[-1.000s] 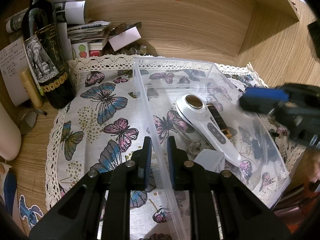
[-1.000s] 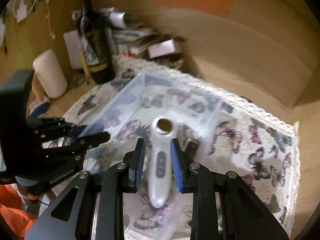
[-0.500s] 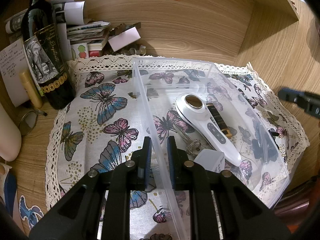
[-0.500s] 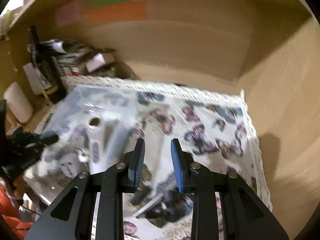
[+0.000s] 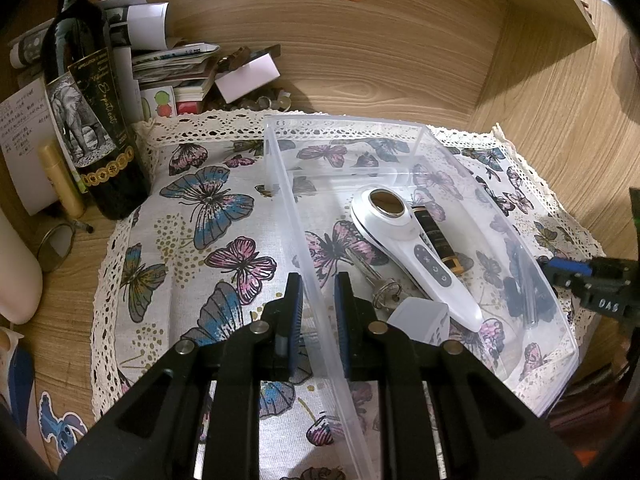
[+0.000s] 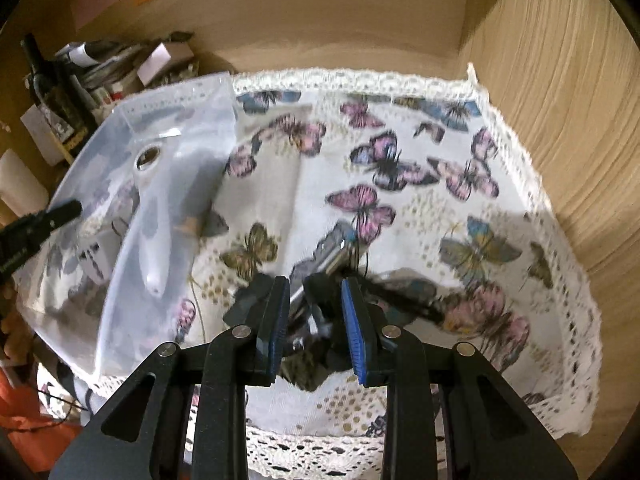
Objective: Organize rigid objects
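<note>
Since the whole thing sits in a wooden nook, you get wood grain everywhere: the desk (image 5: 68, 276), the back wall and the side panel. A butterfly cloth (image 5: 208, 216) with a lace edge covers most of the desk. Back left corner is cluttered: a dark wine bottle (image 5: 86, 116) with an elephant label, a messy stack of papers and booklets (image 5: 172, 68), and orange notes stuck on the wall.

On the cloth stands a clear plastic bin (image 5: 400, 136). Inside it lie a white handheld device (image 5: 416, 256) with a round metal head, a dark battery (image 5: 438, 240) touching its side, and a key on a ring (image 5: 380, 284). The left tool (image 5: 316, 312) is clamped on the bin's near left wall.

The right tool (image 6: 314, 320) hovers over the cloth just beside the bin, its pads a little apart with nothing gripped. Below it is a pile of dark stuff (image 6: 332, 264), something metallic and bluish in there, but the right wrist view is too blurry to tell what. In the left view the right tool is cut off at the edge. A white box-like thing in the bin's near corner is half hidden behind the left tool.
</note>
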A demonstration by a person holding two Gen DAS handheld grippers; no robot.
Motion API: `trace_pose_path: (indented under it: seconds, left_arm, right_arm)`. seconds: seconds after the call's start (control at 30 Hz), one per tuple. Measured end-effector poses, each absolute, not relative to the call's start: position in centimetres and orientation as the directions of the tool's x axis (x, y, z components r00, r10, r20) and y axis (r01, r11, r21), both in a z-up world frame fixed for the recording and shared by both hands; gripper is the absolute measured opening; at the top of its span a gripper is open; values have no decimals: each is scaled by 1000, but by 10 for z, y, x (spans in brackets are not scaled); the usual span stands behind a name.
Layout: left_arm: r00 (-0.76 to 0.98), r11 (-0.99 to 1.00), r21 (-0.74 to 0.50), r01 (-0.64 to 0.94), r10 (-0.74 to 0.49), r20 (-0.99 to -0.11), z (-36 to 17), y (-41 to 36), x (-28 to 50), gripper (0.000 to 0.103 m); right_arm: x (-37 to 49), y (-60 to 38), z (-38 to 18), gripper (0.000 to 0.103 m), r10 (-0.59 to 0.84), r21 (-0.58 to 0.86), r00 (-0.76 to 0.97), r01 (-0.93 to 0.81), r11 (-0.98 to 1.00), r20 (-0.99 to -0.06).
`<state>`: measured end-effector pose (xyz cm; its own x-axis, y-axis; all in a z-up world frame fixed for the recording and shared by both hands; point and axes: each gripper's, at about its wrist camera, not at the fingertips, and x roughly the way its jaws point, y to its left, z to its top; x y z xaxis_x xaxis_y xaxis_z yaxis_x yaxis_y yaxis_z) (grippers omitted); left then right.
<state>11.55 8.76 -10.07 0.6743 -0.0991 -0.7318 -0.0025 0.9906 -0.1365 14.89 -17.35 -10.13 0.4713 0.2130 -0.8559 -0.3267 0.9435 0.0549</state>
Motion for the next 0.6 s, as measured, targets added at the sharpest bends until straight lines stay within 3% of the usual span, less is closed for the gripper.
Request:
trace_pose_path:
  seconds: [0.17,0.27,0.6]
  left_arm:
    - [674,990,-138,-3,-100,-732,-101,88,115,15]
    - [675,990,-138,-3,-100,-731,-101,88,115,15]
    - [675,991,-136,-2,-99,-731,-101,87,115,15]
  right_arm:
    - [150,-178,-113,24,205,61,455,-312,948,-866]
    - [151,-180,-111,15,212,68,462,-308,949,-861]
    - [156,-177,-81,8,244,66,539,-328,942,-806]
